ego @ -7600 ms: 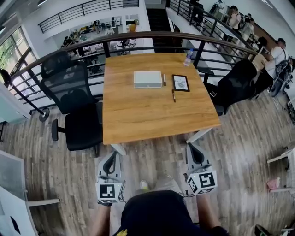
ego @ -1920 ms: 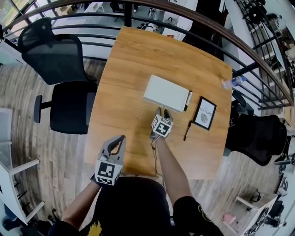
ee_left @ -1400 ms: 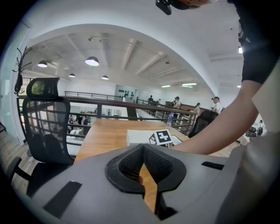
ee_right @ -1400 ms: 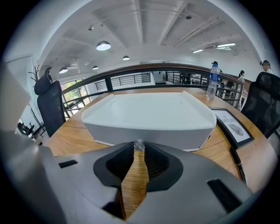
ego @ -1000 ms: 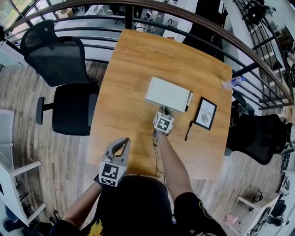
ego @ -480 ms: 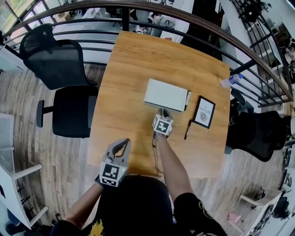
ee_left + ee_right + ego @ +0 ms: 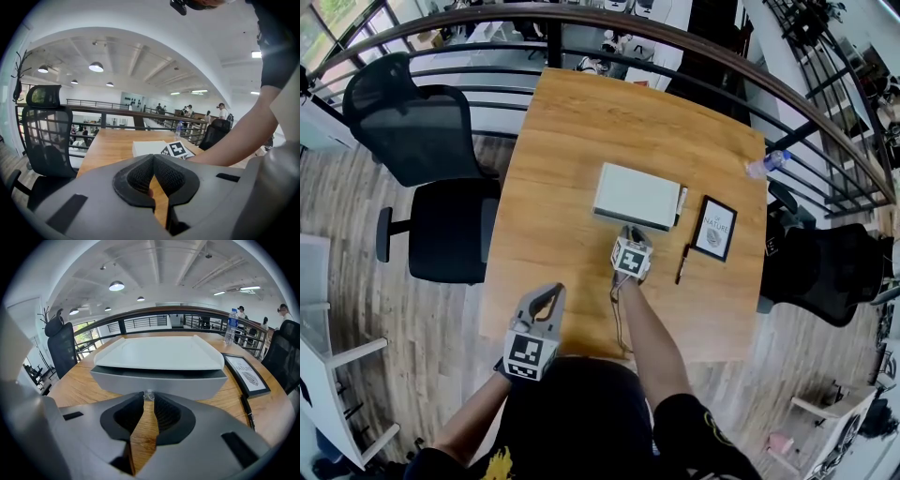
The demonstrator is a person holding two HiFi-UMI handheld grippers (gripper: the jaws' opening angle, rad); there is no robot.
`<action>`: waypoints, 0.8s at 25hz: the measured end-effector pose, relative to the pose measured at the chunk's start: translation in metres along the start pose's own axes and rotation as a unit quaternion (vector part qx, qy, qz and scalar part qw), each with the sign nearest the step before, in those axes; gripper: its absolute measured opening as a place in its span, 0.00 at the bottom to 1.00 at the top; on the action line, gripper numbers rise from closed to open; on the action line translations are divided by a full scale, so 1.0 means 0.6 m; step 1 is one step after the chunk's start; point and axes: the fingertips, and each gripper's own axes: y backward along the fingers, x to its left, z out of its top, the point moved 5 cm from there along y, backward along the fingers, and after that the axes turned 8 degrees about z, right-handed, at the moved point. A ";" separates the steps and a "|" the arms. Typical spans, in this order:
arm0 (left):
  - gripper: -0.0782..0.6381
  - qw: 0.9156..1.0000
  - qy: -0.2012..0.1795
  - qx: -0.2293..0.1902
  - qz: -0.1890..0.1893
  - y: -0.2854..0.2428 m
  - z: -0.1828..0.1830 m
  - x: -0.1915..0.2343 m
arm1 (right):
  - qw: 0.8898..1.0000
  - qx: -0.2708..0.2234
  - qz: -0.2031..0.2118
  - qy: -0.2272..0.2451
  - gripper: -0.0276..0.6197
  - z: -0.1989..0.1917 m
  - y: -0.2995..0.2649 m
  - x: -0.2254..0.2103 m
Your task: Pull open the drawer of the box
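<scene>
A flat white box (image 7: 637,194) lies in the middle of the wooden table (image 7: 562,169). In the right gripper view its grey drawer front (image 7: 159,385) stands a little out from under the lid (image 7: 159,352), with a dark gap along the top. My right gripper (image 7: 635,232) is at the box's near side, shut on the drawer's small clear knob (image 7: 149,395). My left gripper (image 7: 547,292) hangs at the table's near left edge, away from the box, its fingertips together and nothing between them.
Right of the box stand a framed picture (image 7: 716,228) and a pen (image 7: 682,264); a water bottle (image 7: 766,166) sits at the far right corner. Black office chairs (image 7: 431,169) stand at the left and one (image 7: 825,272) at the right. A railing runs behind the table.
My right gripper has drawn back slightly toward me with the knob, and a dark gap now shows along the box's near edge. The left gripper has stayed put.
</scene>
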 end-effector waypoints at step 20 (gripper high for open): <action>0.13 1.000 -0.005 -0.006 -0.014 0.018 -0.001 -0.013 | 1.000 0.011 0.009 0.005 0.14 -0.035 0.032 0.014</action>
